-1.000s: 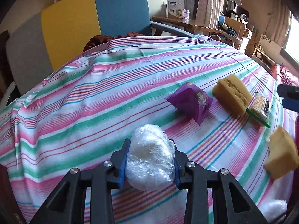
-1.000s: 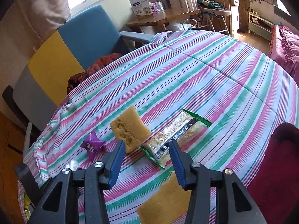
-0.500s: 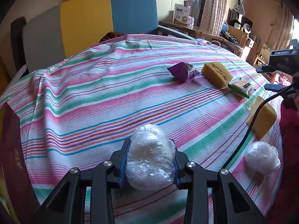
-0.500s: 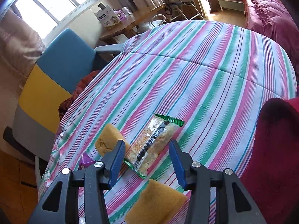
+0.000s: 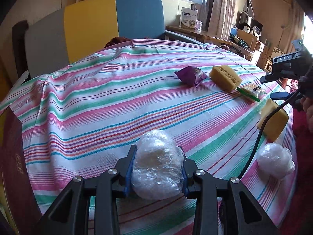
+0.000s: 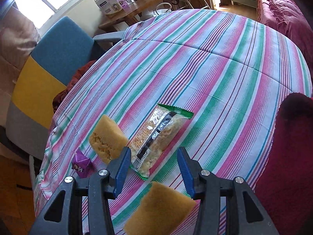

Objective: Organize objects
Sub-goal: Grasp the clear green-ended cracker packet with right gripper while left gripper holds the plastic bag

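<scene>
My left gripper (image 5: 156, 166) is shut on a clear plastic-wrapped white ball (image 5: 156, 164), held low over the striped tablecloth (image 5: 97, 101). A second wrapped ball (image 5: 275, 161) lies at the right. A purple snack packet (image 5: 190, 75), a yellow sponge (image 5: 225, 77), a green-edged snack bar (image 5: 251, 91) and a second sponge (image 5: 275, 120) lie further off. My right gripper (image 6: 153, 156) is open and empty above the snack bar (image 6: 158, 135), between the far sponge (image 6: 106, 139) and the near sponge (image 6: 160, 209). The purple packet (image 6: 81, 162) lies at the left.
A yellow, blue and grey chair (image 5: 93, 25) stands behind the table. A dark red box (image 5: 11, 168) stands at the left edge. A dark red cloth (image 6: 289, 156) lies at the right. A wooden side table with a box (image 6: 111, 4) stands behind.
My left gripper, still holding the wrapped ball, has pulled back toward the near table edge. My right gripper has moved over the snack bar and stays open.
</scene>
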`<state>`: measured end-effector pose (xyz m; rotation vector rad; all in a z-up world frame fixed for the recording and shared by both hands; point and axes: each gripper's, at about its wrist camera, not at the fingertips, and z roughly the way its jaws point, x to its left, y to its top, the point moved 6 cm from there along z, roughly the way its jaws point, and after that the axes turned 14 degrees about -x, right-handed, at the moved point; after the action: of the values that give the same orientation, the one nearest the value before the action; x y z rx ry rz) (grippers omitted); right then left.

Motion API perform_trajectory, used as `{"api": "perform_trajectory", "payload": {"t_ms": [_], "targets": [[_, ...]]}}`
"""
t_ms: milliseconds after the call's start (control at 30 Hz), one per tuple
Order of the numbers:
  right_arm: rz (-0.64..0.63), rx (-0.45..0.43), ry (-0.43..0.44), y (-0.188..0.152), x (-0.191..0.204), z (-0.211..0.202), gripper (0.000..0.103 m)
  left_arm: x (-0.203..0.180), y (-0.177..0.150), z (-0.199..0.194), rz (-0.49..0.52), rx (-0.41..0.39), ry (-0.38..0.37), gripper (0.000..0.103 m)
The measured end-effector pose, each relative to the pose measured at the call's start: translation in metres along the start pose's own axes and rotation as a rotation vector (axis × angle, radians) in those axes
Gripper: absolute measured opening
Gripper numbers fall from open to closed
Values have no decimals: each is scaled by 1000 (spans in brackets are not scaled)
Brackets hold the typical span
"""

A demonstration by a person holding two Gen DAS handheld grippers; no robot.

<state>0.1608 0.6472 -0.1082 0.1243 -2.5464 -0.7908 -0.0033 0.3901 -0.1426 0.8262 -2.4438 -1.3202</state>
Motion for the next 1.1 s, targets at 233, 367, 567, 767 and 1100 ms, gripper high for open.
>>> {"api": "perform_trajectory", "payload": {"t_ms": [233, 367, 567, 767, 1100], "targets": [[-19, 1, -7, -3, 4, 0, 50, 1, 0, 0, -12, -7, -9, 38], [-30, 1, -14, -3, 5, 2, 50, 2, -1, -1, -21, -11, -14, 38], [-21, 16, -10, -7, 6, 5, 51, 3, -1, -1, -26, -13, -17, 38], [29, 53, -6, -3, 14, 16, 57, 5, -1, -1, -35, -15, -24, 38], [-51, 70, -160, 8, 13, 60, 66, 7, -2, -1, -65, -16, -47, 39]]}}
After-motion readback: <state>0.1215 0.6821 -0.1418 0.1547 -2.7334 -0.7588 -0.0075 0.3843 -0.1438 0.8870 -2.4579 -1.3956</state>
